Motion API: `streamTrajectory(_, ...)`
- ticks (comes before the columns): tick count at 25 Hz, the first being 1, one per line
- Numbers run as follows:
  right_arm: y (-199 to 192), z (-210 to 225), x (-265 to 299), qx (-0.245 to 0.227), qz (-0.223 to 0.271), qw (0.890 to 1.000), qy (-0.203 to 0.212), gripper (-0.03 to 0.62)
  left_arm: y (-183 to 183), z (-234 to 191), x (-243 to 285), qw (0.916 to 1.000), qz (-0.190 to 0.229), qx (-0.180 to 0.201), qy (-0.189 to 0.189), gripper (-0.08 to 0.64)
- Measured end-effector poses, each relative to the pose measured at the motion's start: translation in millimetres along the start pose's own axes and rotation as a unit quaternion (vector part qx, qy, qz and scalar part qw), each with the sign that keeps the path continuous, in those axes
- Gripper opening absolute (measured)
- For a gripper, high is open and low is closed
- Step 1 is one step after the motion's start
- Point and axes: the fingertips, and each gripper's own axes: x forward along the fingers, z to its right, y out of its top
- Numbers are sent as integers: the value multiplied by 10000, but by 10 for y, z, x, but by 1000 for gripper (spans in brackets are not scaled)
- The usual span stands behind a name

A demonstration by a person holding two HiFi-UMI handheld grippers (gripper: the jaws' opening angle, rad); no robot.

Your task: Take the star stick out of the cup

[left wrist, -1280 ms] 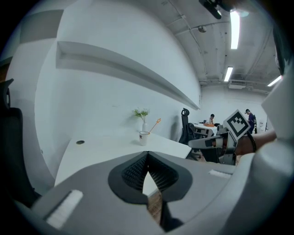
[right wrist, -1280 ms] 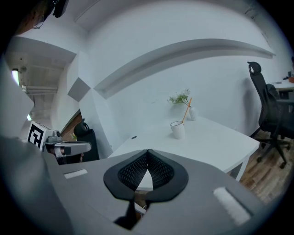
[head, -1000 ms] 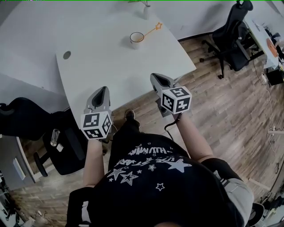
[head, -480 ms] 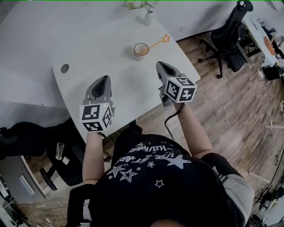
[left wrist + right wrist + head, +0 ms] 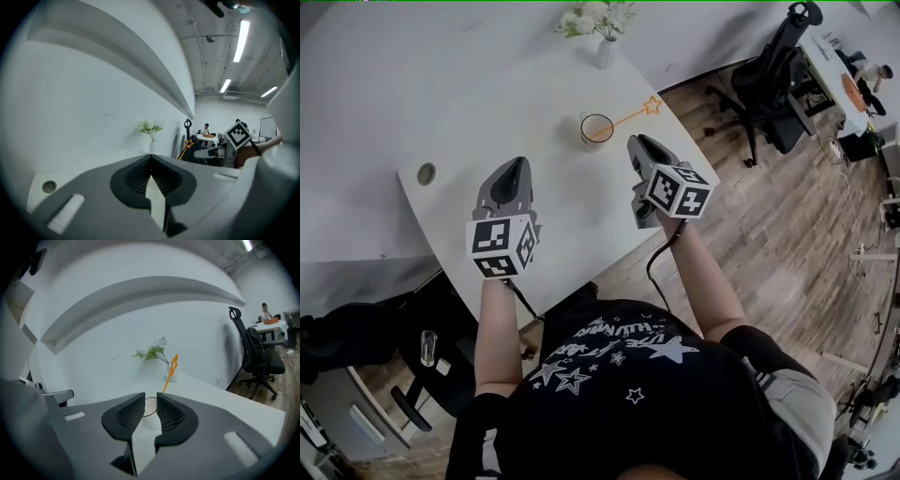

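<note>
A white cup (image 5: 597, 127) stands on the white table (image 5: 553, 202), toward its far right part. An orange star stick (image 5: 630, 116) leans out of it to the right, star end up. My right gripper (image 5: 637, 146) hovers just right of and short of the cup. Its jaws are opening and nothing is between them. Through their gap in the right gripper view (image 5: 150, 401) I see the cup (image 5: 151, 414) ahead, with the star stick (image 5: 170, 370) rising from it. My left gripper (image 5: 514, 166) is shut and empty over the table, left of the cup.
A small white vase (image 5: 606, 52) with flowers stands at the table's back edge, behind the cup. A round cable hole (image 5: 426, 173) is in the table at the left. Black office chairs (image 5: 773, 80) stand on the wooden floor to the right. The table's near edge runs under my forearms.
The person has stepped up to the table. Both grippers have moved forward over it, and the right one has come close to the cup.
</note>
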Motion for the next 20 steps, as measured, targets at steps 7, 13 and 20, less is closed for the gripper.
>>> streamTrajectory(7,-17,221,303,379,3,9987,-333,115,-168,-119,296,9996,-226,-30,-185,3)
streamTrajectory(13,-5,335,547,567,2,9973,-457,115,-312,-130,486,9984,-384,-4,-409,3)
streamTrajectory(20,41,355,690,621,56,9968,-498,112,-423,-176,560,9976,-504,-47,-470,3)
